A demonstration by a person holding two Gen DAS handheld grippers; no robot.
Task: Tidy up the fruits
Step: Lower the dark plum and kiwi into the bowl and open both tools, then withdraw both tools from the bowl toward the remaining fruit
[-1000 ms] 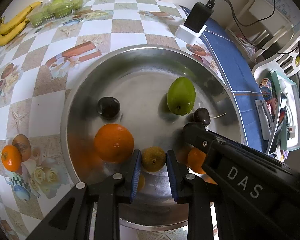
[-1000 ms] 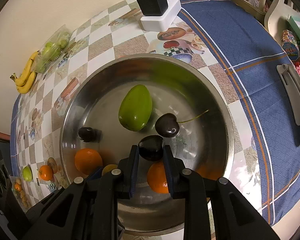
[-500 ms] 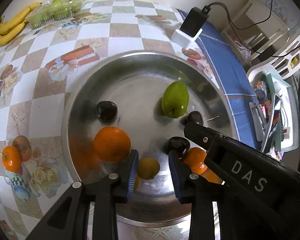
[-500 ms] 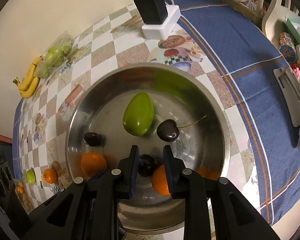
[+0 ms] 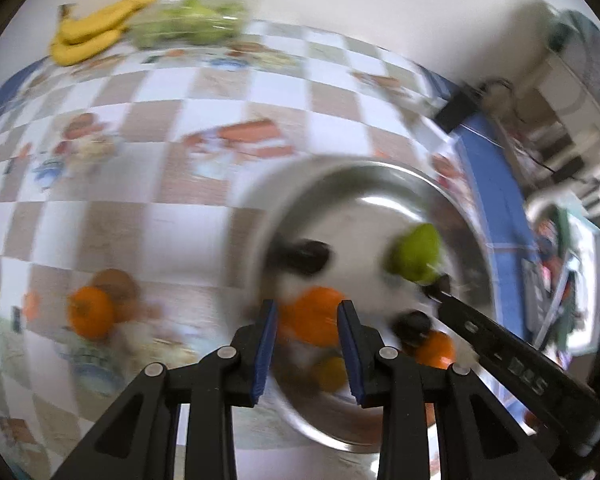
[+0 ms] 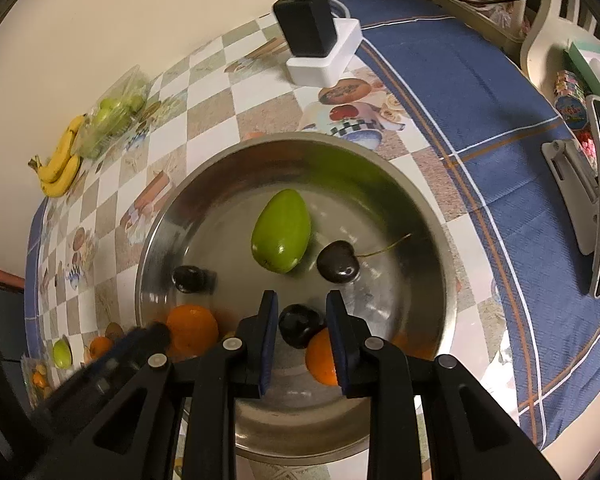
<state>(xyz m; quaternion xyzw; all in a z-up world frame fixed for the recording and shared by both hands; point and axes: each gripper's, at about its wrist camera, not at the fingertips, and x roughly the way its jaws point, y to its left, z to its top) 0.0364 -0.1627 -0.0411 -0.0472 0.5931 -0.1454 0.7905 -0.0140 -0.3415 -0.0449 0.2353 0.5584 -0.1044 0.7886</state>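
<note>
A steel bowl [image 6: 428,240] [image 5: 380,176] holds a green mango [image 6: 282,237] [image 5: 416,252], a stemmed cherry [image 6: 338,263], two dark plums [image 6: 300,325] [image 6: 189,279], two oranges [image 6: 192,330] [image 6: 320,358] and a small yellow-green fruit [image 5: 331,372]. My right gripper [image 6: 302,334] is open and empty above the bowl, with a plum below its jaws. My left gripper [image 5: 307,342] is open and empty, above the bowl's left rim; its view is blurred by motion. A green fruit [image 6: 62,353] and a small orange [image 5: 90,312] lie loose on the cloth left of the bowl.
Bananas [image 6: 58,164] and a bag of green fruit [image 6: 114,114] lie at the far left by the wall. A black charger on a white block [image 6: 320,46] stands behind the bowl. A phone stand [image 6: 580,200] and clutter are at the right on the blue cloth.
My left gripper has swung left and back, away from the small yellow-green fruit. My right gripper has drawn back from the plum, which now lies in the bowl.
</note>
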